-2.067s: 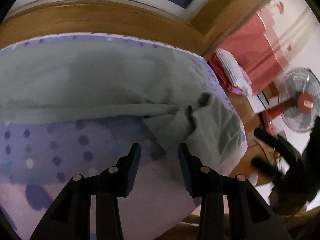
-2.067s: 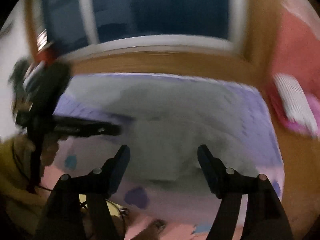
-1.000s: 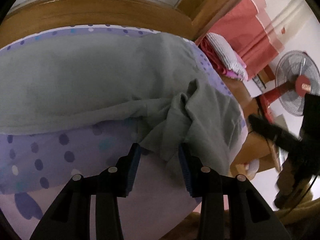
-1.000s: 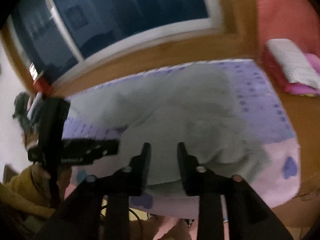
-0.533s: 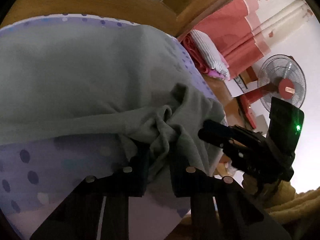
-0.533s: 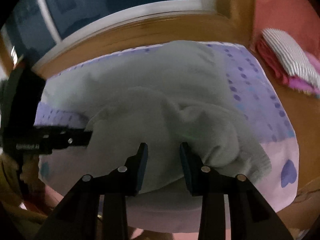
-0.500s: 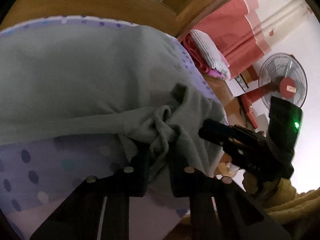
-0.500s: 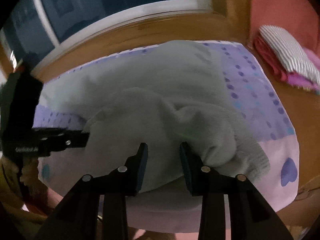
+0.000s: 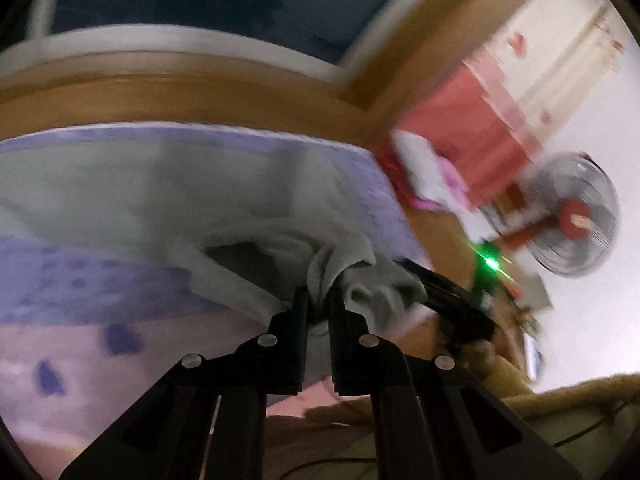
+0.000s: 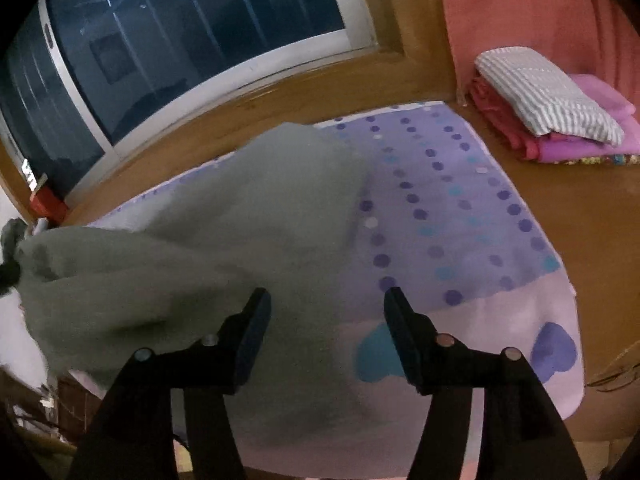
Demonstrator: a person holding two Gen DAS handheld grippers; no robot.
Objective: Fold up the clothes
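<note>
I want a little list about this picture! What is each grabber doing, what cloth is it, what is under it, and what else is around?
left gripper: shut on a bunch of the grey-green garment, jaws just closed
right gripper: open, jaws just widened, nothing pinched
garment state: crumpled, partly lifted at the left gripper's end
under it: purple dotted sheet with hearts
nearby: folded striped and pink cloth stack, red standing fan
</note>
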